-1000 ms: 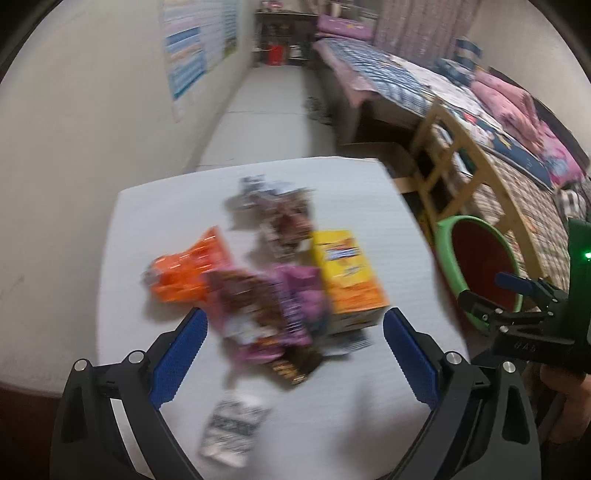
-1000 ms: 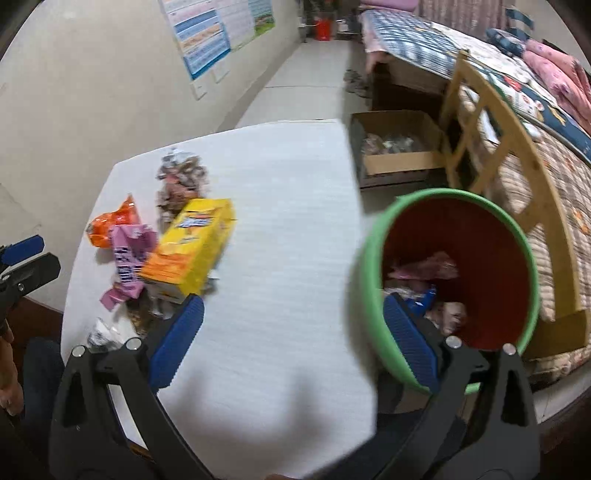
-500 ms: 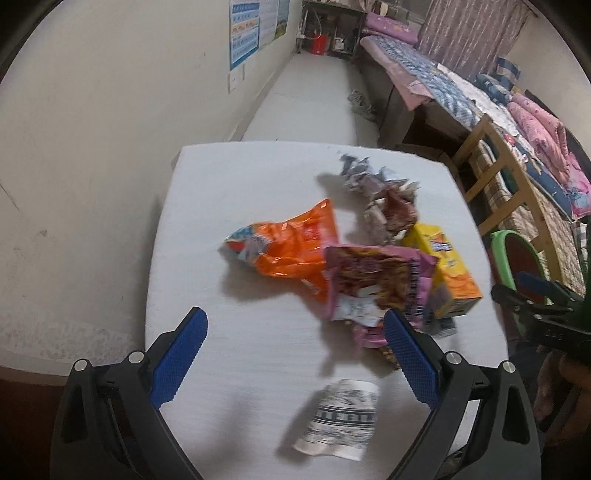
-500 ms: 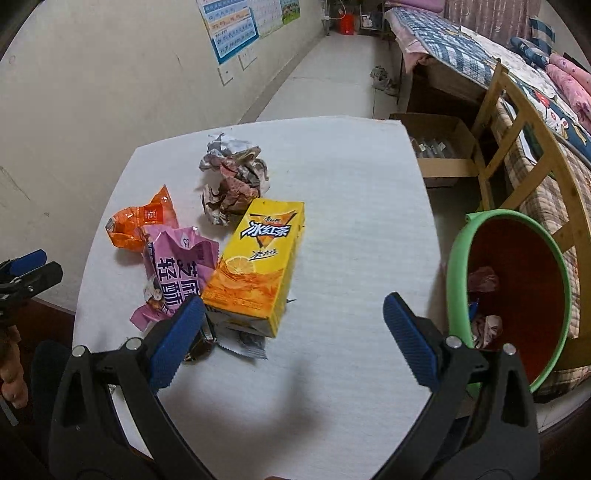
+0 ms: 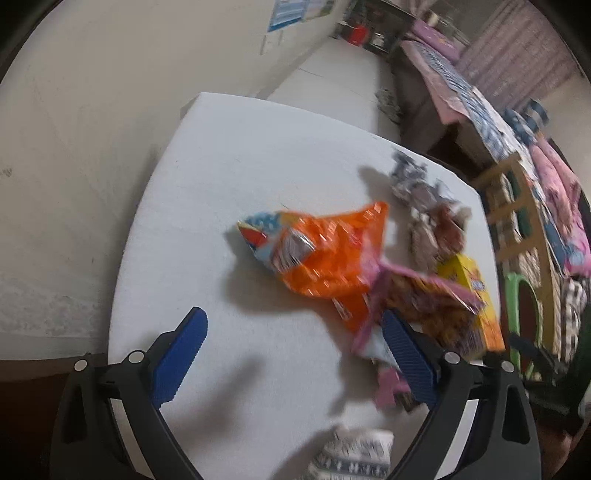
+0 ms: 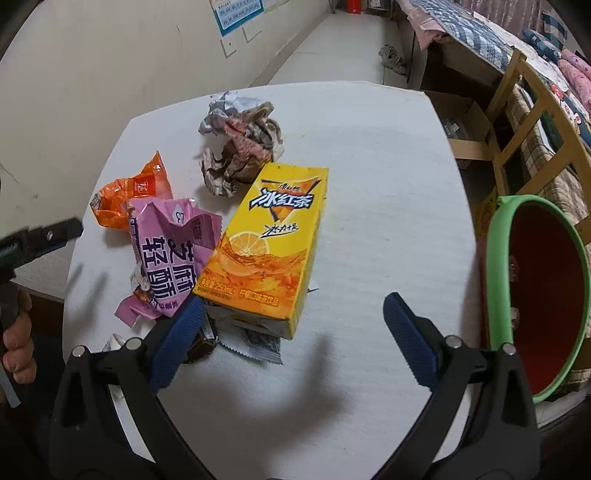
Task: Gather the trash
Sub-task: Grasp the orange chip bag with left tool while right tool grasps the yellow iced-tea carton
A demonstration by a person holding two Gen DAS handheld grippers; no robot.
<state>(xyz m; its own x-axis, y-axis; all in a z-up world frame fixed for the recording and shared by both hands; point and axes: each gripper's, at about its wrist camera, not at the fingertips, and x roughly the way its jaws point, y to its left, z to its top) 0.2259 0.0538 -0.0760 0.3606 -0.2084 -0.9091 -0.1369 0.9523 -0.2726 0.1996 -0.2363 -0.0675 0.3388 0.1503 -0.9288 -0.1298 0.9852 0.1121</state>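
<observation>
- White counter (image 6: 369,155) stands against a beige wall; bed with patterned blankets (image 6: 476,33) and a wooden chair (image 6: 532,122) off to my right.
- Trash sits clustered on the counter's left half in the right wrist view.
- Yellow drink carton (image 6: 266,243) lies flat, label up, nearest my right gripper (image 6: 291,332).
- Pink wrapper (image 6: 170,254) touches the carton's left side; orange snack bag (image 6: 129,192) just behind the pink one.
- Crumpled paper wad (image 6: 240,147) lies at the carton's far end, touching or nearly so.
- Small foil wrappers (image 6: 258,339) poke out from under the carton's near end.
- Green-rimmed bin (image 6: 495,273) with red inside stands off the counter's right edge, some trash in it.
- Right gripper: jaws wide, holding nothing, over the carton's near end.
- Left gripper (image 5: 295,358): jaws wide, nothing between them, over bare counter near the orange bag; that view is motion-blurred.
- Patterned white wrapper (image 5: 354,454) lies at the bottom edge of the left view.
- My left hand (image 6: 14,343) shows at the right view's left edge.
</observation>
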